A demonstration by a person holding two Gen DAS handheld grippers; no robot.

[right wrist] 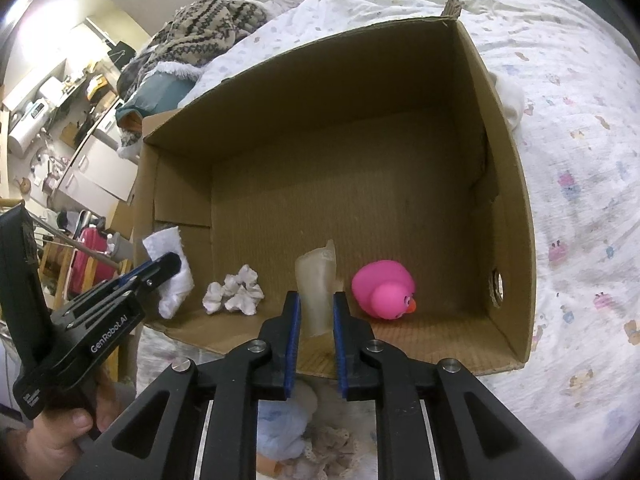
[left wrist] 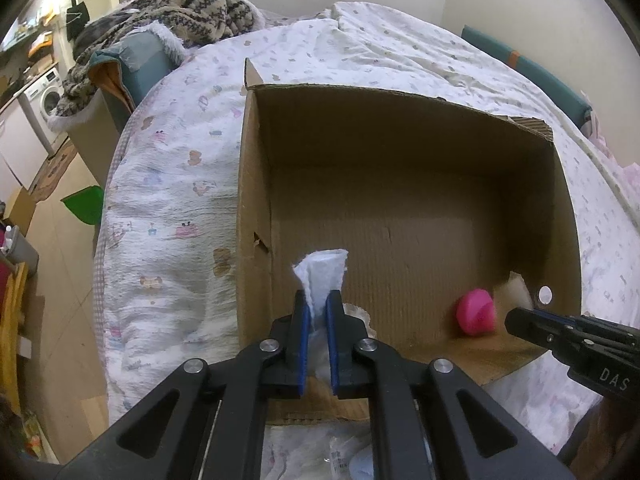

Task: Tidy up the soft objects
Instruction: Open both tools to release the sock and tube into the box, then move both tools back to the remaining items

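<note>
White cloth [left wrist: 322, 276] is pinched between the left gripper [left wrist: 317, 300] fingers; a translucent sponge-like piece [right wrist: 317, 284] is clamped in the right gripper [right wrist: 316, 304]. Beyond both, inside the cardboard box [right wrist: 508, 184], a pink duck [right wrist: 384, 290] and a crumpled white scrunchie [right wrist: 234, 290] are already placed. Both held items remain to be released.

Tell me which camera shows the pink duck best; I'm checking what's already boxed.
The right wrist view: the pink rubber duck lies whole on the cardboard box floor, beak visible. The left wrist view shows only a blurred pink blob.
</note>
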